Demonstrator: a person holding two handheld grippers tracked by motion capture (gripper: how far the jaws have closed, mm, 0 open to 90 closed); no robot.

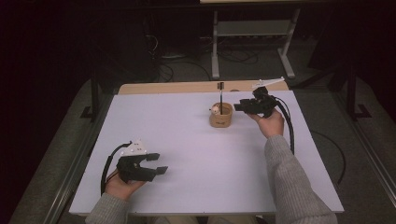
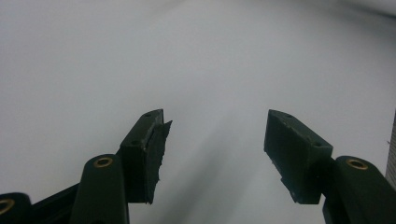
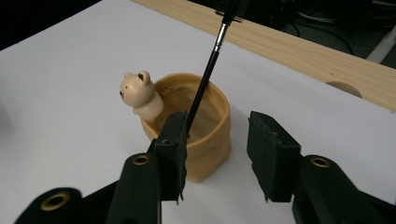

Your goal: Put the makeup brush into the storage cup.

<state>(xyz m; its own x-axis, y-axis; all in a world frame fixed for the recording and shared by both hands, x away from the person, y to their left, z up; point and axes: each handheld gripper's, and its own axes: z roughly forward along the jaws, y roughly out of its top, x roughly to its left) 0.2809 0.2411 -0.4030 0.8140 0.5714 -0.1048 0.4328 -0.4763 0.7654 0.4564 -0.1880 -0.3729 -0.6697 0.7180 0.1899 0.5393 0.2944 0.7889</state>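
we had the right tongs (image 3: pixel 219 154) spread apart, gripping nothing, right beside the tan cup (image 3: pixel 212 135) near the far edge of the bench (image 1: pixel 187 140). a black brush (image 3: pixel 205 81) stood in the cup, handle down, leaning off upright; a small bear figure (image 3: pixel 139 95) sat on the rim. left tongs (image 2: pixel 212 154) were also apart and empty, hovering over bare bench near the near-left corner, well apart from the cup.

risks as we judged them:
- one jaw sat level with the cup's rim, close to the brush handle. closing or pushing in from there could have caught the cup wall rather than the brush and tipped or slid the cup, since nothing braced it.
- the brush was thin and tilted; an off-centre pinch could have levered it against the rim or let it slip.
- a sideways sweep could have knocked the bear.
- the cup looked soft-walled, so it might have buckled.
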